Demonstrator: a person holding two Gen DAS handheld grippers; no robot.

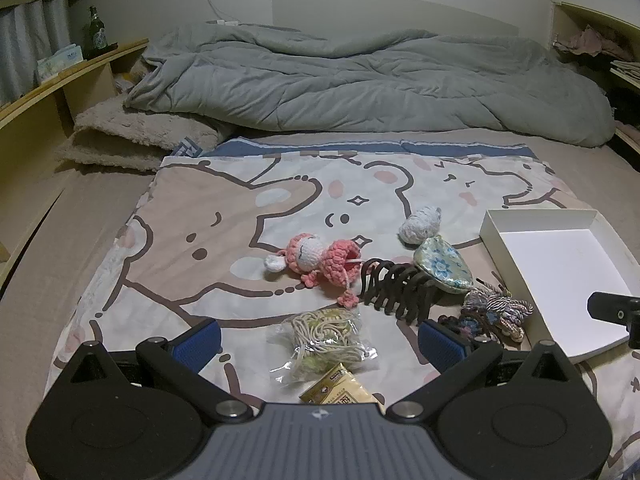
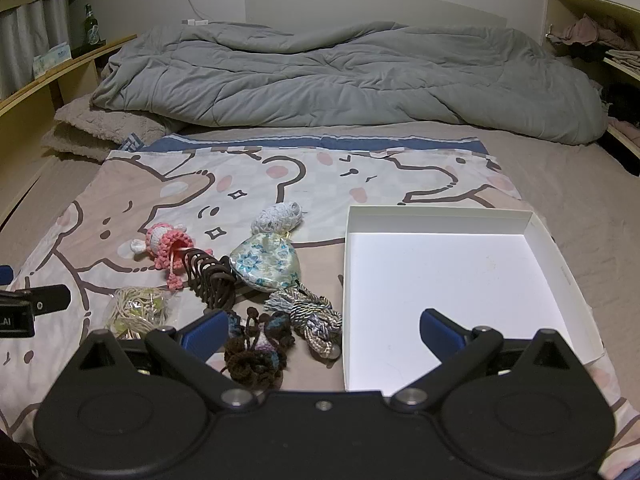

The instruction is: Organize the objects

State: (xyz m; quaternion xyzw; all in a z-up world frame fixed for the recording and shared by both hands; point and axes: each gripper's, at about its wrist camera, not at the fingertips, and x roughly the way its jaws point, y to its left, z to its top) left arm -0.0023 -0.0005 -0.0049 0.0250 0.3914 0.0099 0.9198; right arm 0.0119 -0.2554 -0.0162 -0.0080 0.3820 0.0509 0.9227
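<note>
Lying on the cloth (image 2: 280,184), a white box (image 2: 560,276).

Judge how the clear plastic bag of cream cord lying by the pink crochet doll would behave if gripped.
The clear plastic bag of cream cord looks crinkled and loosely filled, so it would probably sag and deform rather than hold shape. Its glossy film may slip between pads. It seems light for its size, being only coiled cord, and should not roll.
</note>
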